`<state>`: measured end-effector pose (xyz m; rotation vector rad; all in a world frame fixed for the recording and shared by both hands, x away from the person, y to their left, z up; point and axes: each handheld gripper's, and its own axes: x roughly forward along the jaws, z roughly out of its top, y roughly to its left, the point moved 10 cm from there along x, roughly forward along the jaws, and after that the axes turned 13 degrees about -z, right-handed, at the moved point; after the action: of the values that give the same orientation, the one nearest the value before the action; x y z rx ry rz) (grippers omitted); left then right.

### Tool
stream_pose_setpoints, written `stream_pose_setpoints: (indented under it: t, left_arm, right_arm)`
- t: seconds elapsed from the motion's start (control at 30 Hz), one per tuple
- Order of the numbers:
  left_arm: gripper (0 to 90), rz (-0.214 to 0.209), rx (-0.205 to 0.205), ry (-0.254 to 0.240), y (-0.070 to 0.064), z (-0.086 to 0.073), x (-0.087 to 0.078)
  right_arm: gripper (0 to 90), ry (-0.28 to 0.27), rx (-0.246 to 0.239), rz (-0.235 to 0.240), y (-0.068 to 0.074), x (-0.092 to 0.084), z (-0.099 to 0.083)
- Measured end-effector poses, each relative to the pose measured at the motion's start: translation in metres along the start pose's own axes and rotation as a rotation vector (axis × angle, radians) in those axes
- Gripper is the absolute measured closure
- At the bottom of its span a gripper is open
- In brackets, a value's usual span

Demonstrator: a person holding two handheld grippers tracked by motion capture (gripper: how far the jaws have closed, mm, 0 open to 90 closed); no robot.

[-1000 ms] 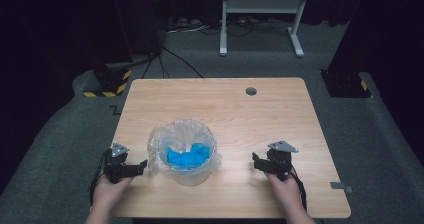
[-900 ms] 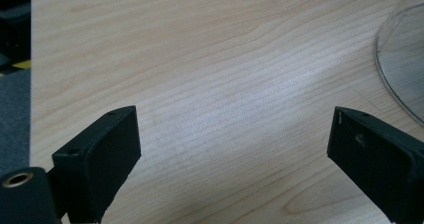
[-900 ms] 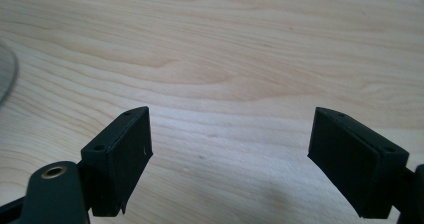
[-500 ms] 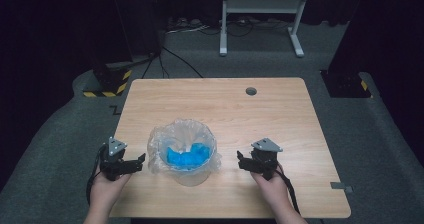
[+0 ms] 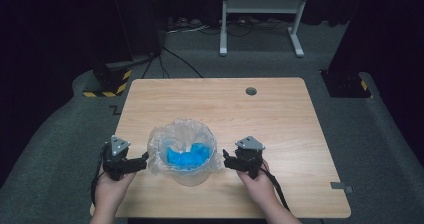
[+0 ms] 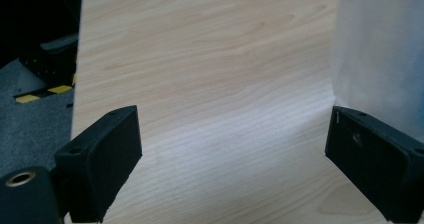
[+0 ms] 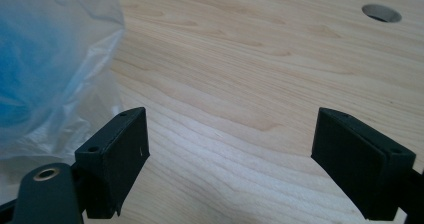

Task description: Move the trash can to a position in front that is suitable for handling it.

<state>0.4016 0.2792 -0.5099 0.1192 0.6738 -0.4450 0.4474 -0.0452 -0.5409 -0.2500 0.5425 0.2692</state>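
Observation:
A clear container lined with a thin plastic bag [image 5: 183, 149] stands near the table's front edge, with blue material [image 5: 187, 155] inside. My left gripper [image 5: 141, 162] sits just left of it, open, its right jaw close to the bag [image 6: 380, 54]. My right gripper [image 5: 226, 160] is just right of the container, open, with the bag [image 7: 50, 69] beside its left jaw. Nothing lies between either pair of jaws.
The wooden table [image 5: 280, 119] has a round cable hole [image 5: 251, 91] near its far edge. Beyond it on the grey floor are a white stand [image 5: 260, 14], black cables and a yellow-black striped block [image 5: 105, 86].
My right gripper has moved left toward the container, ending close beside the bag. The left gripper has shifted only slightly toward it.

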Motion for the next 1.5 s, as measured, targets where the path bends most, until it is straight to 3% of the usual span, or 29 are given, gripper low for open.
stream_pose_setpoints:
  t: [0.03, 0.2, 0.43, 0.57, 0.77, 1.13, 1.23, 1.33, 1.37, 1.5]
  left_arm:
    - [8.1, -0.002, 0.029, 0.020, -0.008, -0.001, 0.005]
    - [8.1, -0.021, 0.063, 0.041, -0.022, -0.002, 0.014]
    - [8.1, -0.052, 0.085, 0.036, -0.034, 0.000, 0.018]
    - [9.3, -0.049, 0.095, 0.052, -0.036, -0.001, 0.020]
    - [9.8, -0.078, 0.106, 0.056, -0.042, 0.001, 0.024]
    - [9.8, -0.141, 0.157, 0.041, -0.068, 0.018, 0.042]
    - [9.7, -0.183, 0.172, 0.044, -0.082, 0.023, 0.055]
    - [9.6, -0.197, 0.181, 0.042, -0.087, 0.027, 0.060]
    - [9.6, -0.206, 0.191, 0.038, -0.092, 0.032, 0.065]
    - [9.6, -0.219, 0.210, 0.033, -0.102, 0.039, 0.070]
  right_arm:
    - [14.4, -0.015, -0.005, 0.005, 0.003, -0.001, 0.002]
    - [14.4, -0.047, -0.002, 0.017, 0.007, -0.004, 0.007]
    - [14.4, -0.059, -0.008, 0.030, 0.012, -0.006, 0.006]
    - [14.2, -0.053, -0.008, 0.042, 0.015, -0.007, 0.005]
    - [14.1, -0.052, 0.000, 0.047, 0.011, -0.008, 0.001]
    - [14.1, -0.057, 0.017, 0.006, -0.011, -0.019, -0.007]
    - [14.0, -0.054, 0.038, -0.031, -0.028, -0.023, -0.013]
    - [14.1, -0.045, 0.065, -0.048, -0.037, -0.026, -0.017]
    - [14.1, -0.045, 0.081, -0.065, -0.046, -0.030, -0.021]
    - [14.1, -0.044, 0.089, -0.082, -0.054, -0.033, -0.025]
